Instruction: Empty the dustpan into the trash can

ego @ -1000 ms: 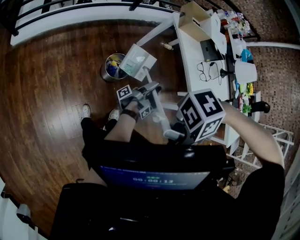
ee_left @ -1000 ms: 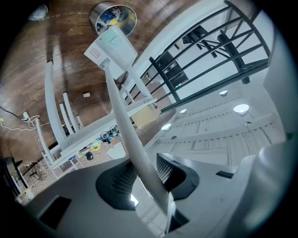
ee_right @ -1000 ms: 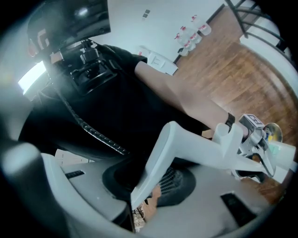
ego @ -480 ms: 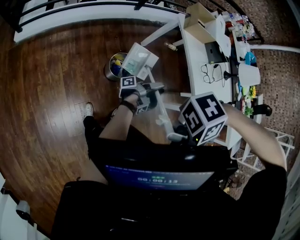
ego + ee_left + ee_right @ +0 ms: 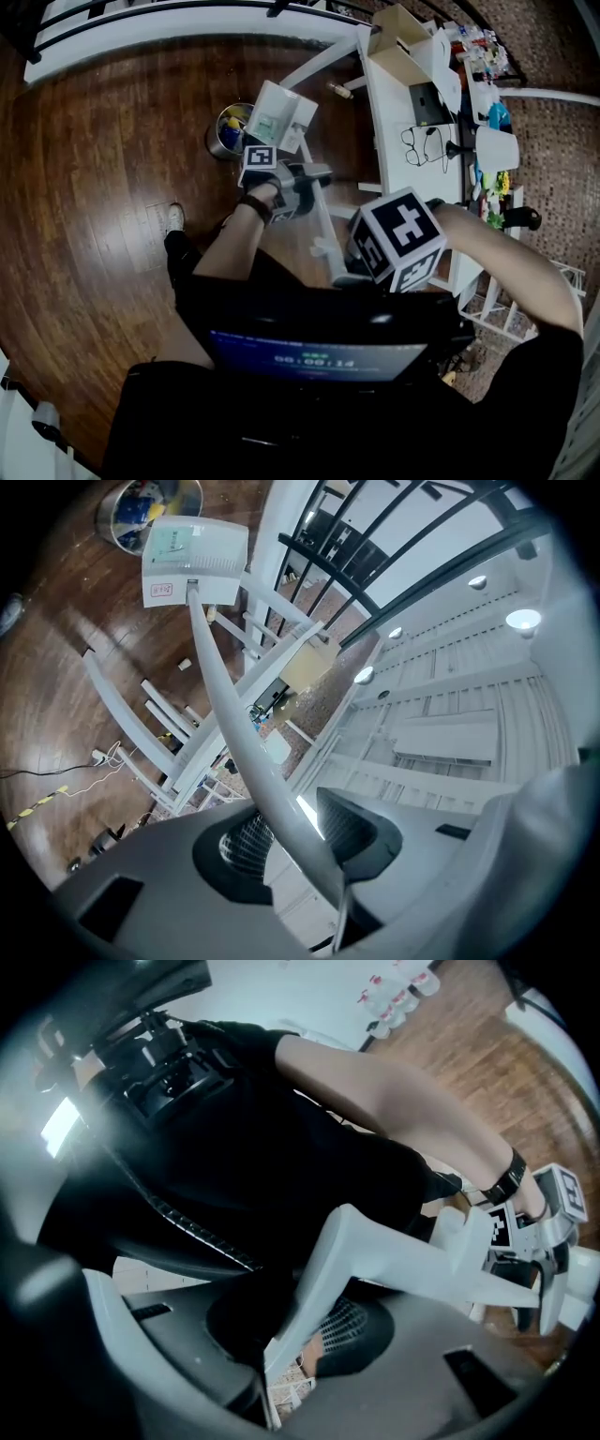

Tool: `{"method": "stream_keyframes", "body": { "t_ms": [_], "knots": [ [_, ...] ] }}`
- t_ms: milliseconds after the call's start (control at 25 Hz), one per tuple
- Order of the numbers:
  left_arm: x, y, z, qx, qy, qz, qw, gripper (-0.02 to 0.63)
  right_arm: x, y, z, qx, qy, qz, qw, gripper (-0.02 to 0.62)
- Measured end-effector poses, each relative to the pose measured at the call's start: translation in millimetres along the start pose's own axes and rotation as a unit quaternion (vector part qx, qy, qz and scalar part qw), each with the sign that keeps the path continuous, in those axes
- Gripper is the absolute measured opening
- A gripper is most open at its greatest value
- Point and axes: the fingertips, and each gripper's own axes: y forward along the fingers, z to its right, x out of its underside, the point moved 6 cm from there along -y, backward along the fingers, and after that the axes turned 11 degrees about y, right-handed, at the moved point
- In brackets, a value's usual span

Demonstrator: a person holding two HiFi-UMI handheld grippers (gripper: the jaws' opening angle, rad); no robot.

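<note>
A white long-handled dustpan [image 5: 278, 117] hangs tilted just right of the round metal trash can [image 5: 225, 131], which holds colourful litter. My left gripper [image 5: 286, 180] is shut on the dustpan's long white handle [image 5: 234, 724], midway along it. In the left gripper view the pan [image 5: 192, 560] sits at the far end of the handle, beside the can [image 5: 150, 513]. My right gripper [image 5: 361, 267] is shut on the handle's near end [image 5: 375, 1251], close to the person's body. The left gripper [image 5: 539, 1232] also shows at that view's right edge.
A white table [image 5: 384, 103] with glasses, boxes and small items stands right of the can, its slanted legs [image 5: 122, 705] close by. A white railing [image 5: 141, 19] runs along the far side. The person's shoe [image 5: 172, 220] rests on the wooden floor.
The left gripper has rolled and tipped upward with the handle. The dustpan now stands more steeply next to the trash can. The right gripper has stayed put.
</note>
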Motion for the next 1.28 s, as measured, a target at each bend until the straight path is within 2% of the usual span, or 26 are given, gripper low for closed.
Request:
{"method": "stream_keyframes", "body": {
  "t_ms": [160,400,760,1280],
  "knots": [
    [1.7,1.3,-1.8,0.012,0.001,0.001,0.9999,0.124,-6.5,2.2,1.1,0.003,-0.009,-0.034,0.999,0.069],
    [1.1,3.4,-0.5,0.029,-0.001,0.016,0.9994,0.123,-12.5,2.6,-6.4,-0.027,0.011,-0.093,0.995,0.071],
    [-5.1,-1.0,0.2,0.04,0.0,0.037,0.9985,0.123,-22.4,1.6,-2.5,-0.037,0.017,-0.14,0.989,0.071],
    [-12.2,-10.9,2.9,0.04,0.008,0.047,0.9981,0.123,-29.4,0.4,-0.4,-0.031,0.012,-0.143,0.989,0.071]
  ]
}}
